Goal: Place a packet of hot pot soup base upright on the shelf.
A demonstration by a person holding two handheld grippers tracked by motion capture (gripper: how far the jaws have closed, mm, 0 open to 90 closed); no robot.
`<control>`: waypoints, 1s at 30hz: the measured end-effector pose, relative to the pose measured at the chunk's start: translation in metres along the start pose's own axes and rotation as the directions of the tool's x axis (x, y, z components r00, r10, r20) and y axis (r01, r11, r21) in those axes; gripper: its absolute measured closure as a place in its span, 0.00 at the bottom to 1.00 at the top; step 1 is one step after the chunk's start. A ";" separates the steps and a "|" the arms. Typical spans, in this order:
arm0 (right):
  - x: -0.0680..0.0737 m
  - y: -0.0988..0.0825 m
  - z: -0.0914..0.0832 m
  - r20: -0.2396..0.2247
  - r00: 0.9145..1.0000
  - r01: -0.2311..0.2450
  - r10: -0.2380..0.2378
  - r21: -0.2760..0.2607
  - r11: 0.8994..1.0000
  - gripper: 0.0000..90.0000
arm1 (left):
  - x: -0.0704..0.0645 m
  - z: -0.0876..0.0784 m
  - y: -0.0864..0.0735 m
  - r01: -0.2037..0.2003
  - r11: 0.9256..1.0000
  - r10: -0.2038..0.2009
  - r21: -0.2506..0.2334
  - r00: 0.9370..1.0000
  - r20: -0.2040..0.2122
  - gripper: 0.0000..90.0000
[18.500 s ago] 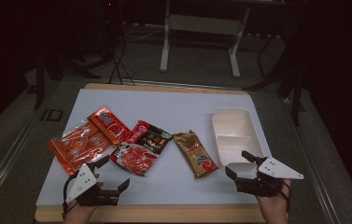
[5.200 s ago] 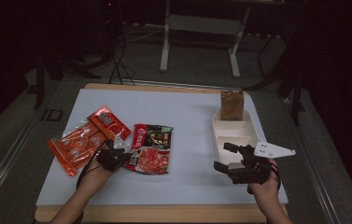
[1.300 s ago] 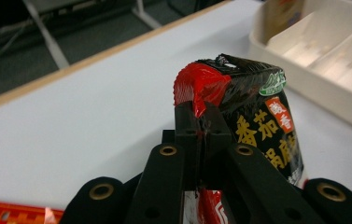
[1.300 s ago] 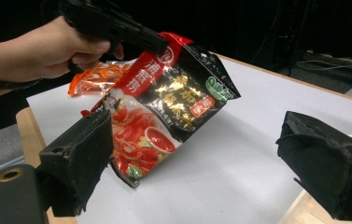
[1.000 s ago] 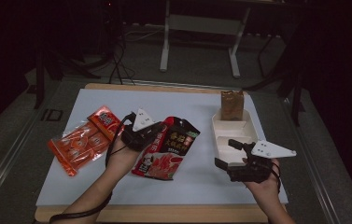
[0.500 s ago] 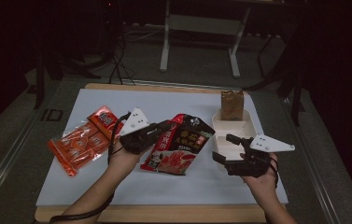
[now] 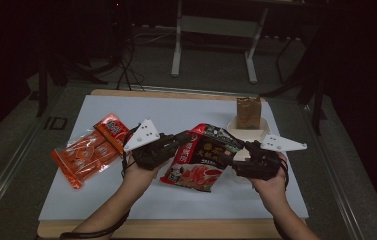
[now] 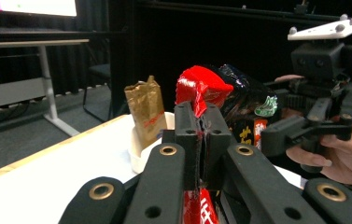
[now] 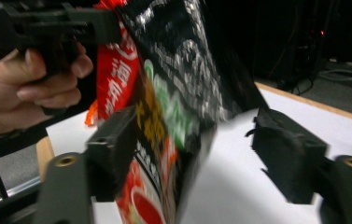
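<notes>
left gripper [image 7: 176, 142] clamps the red-and-black snack packet [image 7: 201, 157]; right gripper [image 7: 238, 156] has been closing, jaws half-open around its right edge.

Dim room, grey floor [image 7: 6, 150], perhaps carpeted

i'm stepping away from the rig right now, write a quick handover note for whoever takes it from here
Left gripper: shut on the top edge of the red and black snack packet, holding it up above the white table mat.
Right gripper: its jaws have just been closing around the packet's other side, with a gap on one side, so no grip yet.
Done: brown paper-like packet stands in the white tray.
Left: probably this packet into the tray, then the two orange packets at the mat's left.
</notes>
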State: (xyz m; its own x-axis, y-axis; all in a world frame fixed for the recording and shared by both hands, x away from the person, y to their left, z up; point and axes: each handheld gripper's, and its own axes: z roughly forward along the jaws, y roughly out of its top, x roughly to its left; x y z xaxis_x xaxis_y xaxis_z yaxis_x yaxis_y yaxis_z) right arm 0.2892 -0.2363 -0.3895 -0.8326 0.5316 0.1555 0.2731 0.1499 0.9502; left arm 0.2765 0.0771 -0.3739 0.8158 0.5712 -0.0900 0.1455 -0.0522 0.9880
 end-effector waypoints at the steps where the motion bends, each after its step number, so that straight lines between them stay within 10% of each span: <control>1: 0.001 0.001 -0.001 0.004 1.000 0.005 -0.005 -0.007 1.000 0.51 | -0.001 0.000 0.000 0.004 1.000 -0.004 -0.004 1.000 0.001 0.99; 4: 0.004 0.005 -0.003 -0.010 1.000 0.012 -0.012 -0.005 1.000 0.75 | -0.001 0.002 -0.001 0.004 1.000 -0.004 -0.008 1.000 0.003 0.99; 8: 0.006 0.009 -0.005 -0.013 0.999 0.047 -0.046 0.025 0.999 0.83 | 0.000 0.003 -0.002 0.010 1.000 -0.010 0.006 1.000 0.002 0.98; 18: 0.008 0.025 -0.009 -0.010 0.997 0.081 -0.081 0.027 0.996 0.86 | 0.006 0.001 0.001 0.011 1.000 -0.012 0.027 1.000 0.021 0.94; 30: 0.004 0.044 -0.017 0.023 0.990 0.139 -0.140 0.016 0.990 0.86 | 0.016 -0.008 0.005 0.036 0.999 -0.036 0.004 0.999 -0.021 0.59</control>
State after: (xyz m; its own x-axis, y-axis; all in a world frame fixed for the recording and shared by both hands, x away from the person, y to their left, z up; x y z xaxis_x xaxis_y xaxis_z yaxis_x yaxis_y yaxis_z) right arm 0.2893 -0.2416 -0.3425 -0.8511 0.5248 0.0147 0.1620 0.2358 0.9582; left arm 0.2856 0.0921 -0.3698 0.7980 0.5900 -0.1227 0.1771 -0.0349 0.9836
